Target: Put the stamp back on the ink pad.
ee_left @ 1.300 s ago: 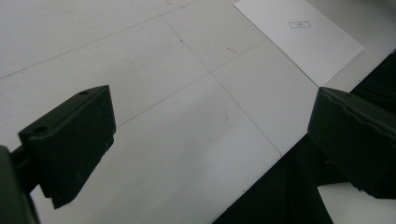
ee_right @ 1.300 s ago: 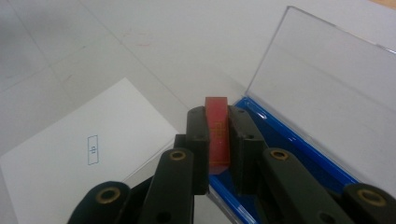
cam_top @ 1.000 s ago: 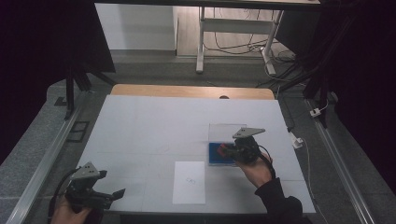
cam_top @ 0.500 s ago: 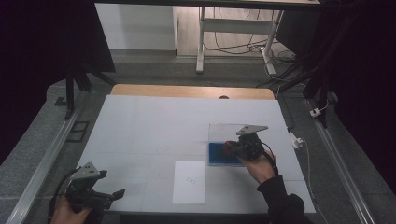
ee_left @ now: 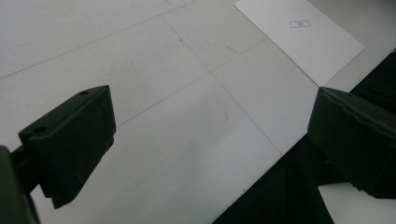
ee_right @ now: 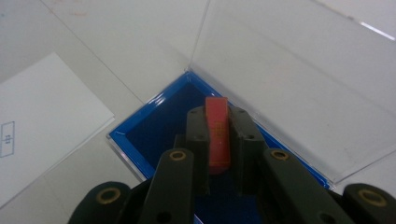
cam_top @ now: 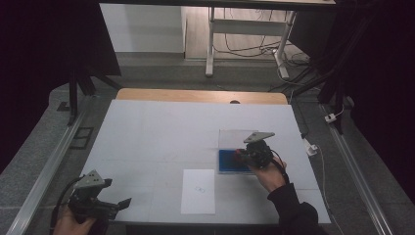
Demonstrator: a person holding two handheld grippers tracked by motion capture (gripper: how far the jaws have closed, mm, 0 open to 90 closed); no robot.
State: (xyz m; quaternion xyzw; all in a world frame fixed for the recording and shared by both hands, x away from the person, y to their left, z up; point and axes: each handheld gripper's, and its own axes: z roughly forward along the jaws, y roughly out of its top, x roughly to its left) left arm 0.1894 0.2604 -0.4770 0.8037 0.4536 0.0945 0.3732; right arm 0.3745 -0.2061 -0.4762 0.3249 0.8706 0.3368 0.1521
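The right gripper (ee_right: pixel 217 140) is observed with jaws clamped on a flat red plastic piece (ee_right: pixel 217 135), held upright over the shallow blue tray (ee_right: pixel 154 126), whose clear hinged lid (ee_right: pixel 299 79) is laid open. A white paper sheet (cam_top: pixel 198 191) is noted nearby on the white bench (cam_top: pixel 161 132), with wide bare surface around. The left gripper (ee_left: pixel 210 140) is seen at the near bench edge, jaws wide apart and holding nothing.

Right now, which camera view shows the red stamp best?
The right gripper view: the red stamp sits large between the right tool's jaws, over the blue box. The high view gives only a red speck.
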